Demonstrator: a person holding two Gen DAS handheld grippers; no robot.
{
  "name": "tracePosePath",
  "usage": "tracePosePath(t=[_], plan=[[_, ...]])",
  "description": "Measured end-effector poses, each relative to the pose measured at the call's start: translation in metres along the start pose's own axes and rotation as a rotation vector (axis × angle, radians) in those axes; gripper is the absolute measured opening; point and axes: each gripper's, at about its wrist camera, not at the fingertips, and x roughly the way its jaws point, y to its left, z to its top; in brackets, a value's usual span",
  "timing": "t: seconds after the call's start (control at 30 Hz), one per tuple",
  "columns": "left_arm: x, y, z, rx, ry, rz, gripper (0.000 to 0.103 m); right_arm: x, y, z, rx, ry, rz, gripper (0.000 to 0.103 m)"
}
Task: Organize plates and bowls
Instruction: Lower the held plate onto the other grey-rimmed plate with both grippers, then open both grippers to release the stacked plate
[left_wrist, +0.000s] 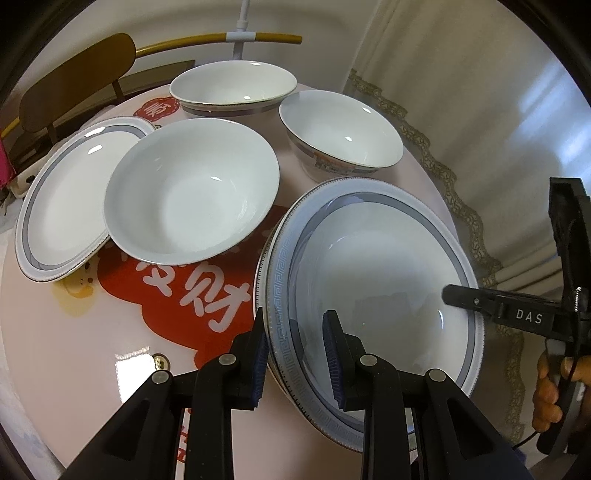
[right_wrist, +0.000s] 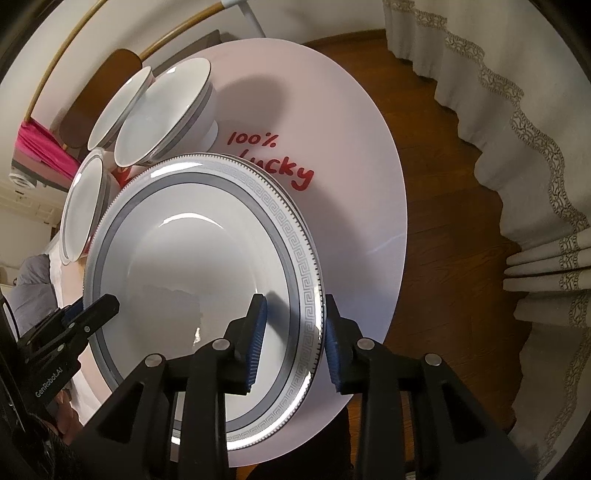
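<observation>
A large plate (left_wrist: 369, 266) with a grey band and a key-pattern rim lies on top of a second plate at the near right of the round table (left_wrist: 55, 332). My left gripper (left_wrist: 295, 350) straddles its near rim, one pad outside and one over the plate, shut on it. In the right wrist view the same plate (right_wrist: 192, 258) fills the middle. My right gripper (right_wrist: 295, 339) straddles its right rim with a gap at the inner pad, so it stands open. Each gripper shows in the other's view: the right gripper (left_wrist: 454, 293) and the left gripper (right_wrist: 103, 304).
A plain white bowl (left_wrist: 192, 188) leans on a grey-banded plate (left_wrist: 62, 206) at the left. Two more bowls (left_wrist: 234, 86) (left_wrist: 340, 129) stand at the back. A chair (left_wrist: 74, 81) is behind the table, a curtain (right_wrist: 517, 166) and wooden floor (right_wrist: 443, 184) to the right.
</observation>
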Motion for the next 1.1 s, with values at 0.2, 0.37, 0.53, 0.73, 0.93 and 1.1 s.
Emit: tracePosePath(t=[0.2, 0.37, 0.53, 0.73, 0.93, 1.1], plan=[[-0.001, 0.001, 0.000, 0.014, 0.001, 0.026, 0.026, 0.004, -0.002, 0.001, 0.008, 0.013, 0.013, 0.030], [-0.002, 0.001, -0.002, 0.025, 0.006, 0.026, 0.026, 0.005, -0.002, 0.001, 0.020, 0.012, 0.015, 0.030], [-0.007, 0.003, -0.001, 0.027, 0.002, 0.015, 0.028, 0.003, 0.003, 0.002, 0.006, 0.016, -0.018, 0.030], [-0.022, 0.002, 0.001, 0.044, 0.002, -0.012, 0.048, -0.006, 0.016, -0.003, -0.023, 0.016, -0.098, 0.032], [-0.048, 0.006, 0.004, 0.079, 0.011, -0.060, 0.060, -0.030, 0.025, -0.010, -0.005, -0.024, -0.146, 0.033], [-0.075, 0.020, 0.010, 0.112, -0.002, -0.089, 0.064, -0.055, 0.042, -0.016, 0.013, -0.078, -0.131, 0.033]])
